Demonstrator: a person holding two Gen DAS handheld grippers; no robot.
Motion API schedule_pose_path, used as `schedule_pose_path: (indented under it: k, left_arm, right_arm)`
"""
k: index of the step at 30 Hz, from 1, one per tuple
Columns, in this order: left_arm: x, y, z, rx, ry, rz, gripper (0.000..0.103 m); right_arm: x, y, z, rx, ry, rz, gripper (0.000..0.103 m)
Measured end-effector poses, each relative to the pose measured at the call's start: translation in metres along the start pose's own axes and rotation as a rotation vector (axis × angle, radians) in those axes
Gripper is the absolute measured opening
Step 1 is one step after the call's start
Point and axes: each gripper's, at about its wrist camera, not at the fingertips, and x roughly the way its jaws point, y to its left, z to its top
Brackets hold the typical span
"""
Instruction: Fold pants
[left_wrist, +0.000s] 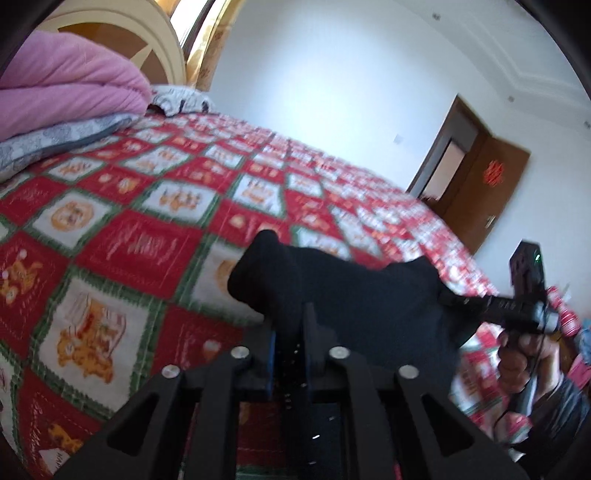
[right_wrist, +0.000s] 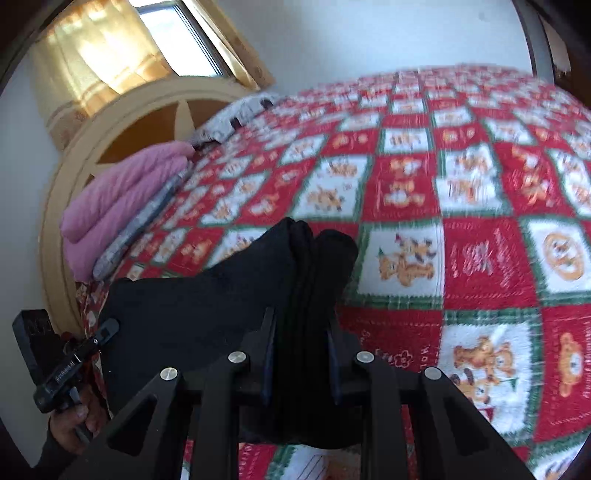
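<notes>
The black pants (left_wrist: 369, 295) hang bunched between my two grippers, above a red, white and green patchwork bedspread (left_wrist: 147, 221). In the left wrist view my left gripper (left_wrist: 295, 317) has its narrow jaws closed on a fold of the dark cloth, which drapes over the fingers. The right gripper (left_wrist: 445, 295) bites the cloth's right end, held by a hand (left_wrist: 517, 362). In the right wrist view the right gripper (right_wrist: 301, 319) is shut on a thick wad of the pants (right_wrist: 203, 306). The left gripper (right_wrist: 109, 328) pinches the far left edge.
A folded pink blanket (left_wrist: 66, 85) on a grey pillow lies at the bed's head, by a cream wooden headboard (right_wrist: 122, 122). A curtained window (right_wrist: 177, 29) is behind it. A brown door (left_wrist: 491, 184) stands open past the bed's far side.
</notes>
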Motion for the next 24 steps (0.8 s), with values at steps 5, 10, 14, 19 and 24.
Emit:
schedule_pose_path:
  k: [5,10,14,19,24]
  left_arm:
    - [0.006,0.009,-0.014,-0.027,0.017,0.050,0.048]
    - [0.004,0.010,-0.015,-0.027,0.012,0.047,0.050]
    - [-0.009,0.008,-0.015,-0.038,-0.006,0.087,0.061]
    - [-0.018,0.005,-0.027,-0.049,-0.036,0.099,0.071]
    - [-0.010,-0.007,-0.032,0.011,-0.008,0.150,0.075]
  right_arm:
    - [0.014,-0.035,-0.005,0.132,0.036,0.025,0.043]
    - [0.017,-0.044,-0.011,0.157,0.031,0.019,0.052]
    - [0.003,-0.042,-0.013,0.157,-0.013,-0.014,0.055]
    - [-0.027,-0.033,-0.037,0.137,-0.066,-0.002,0.055]
    - [-0.026,-0.041,-0.056,0.140,-0.052,-0.055,0.064]
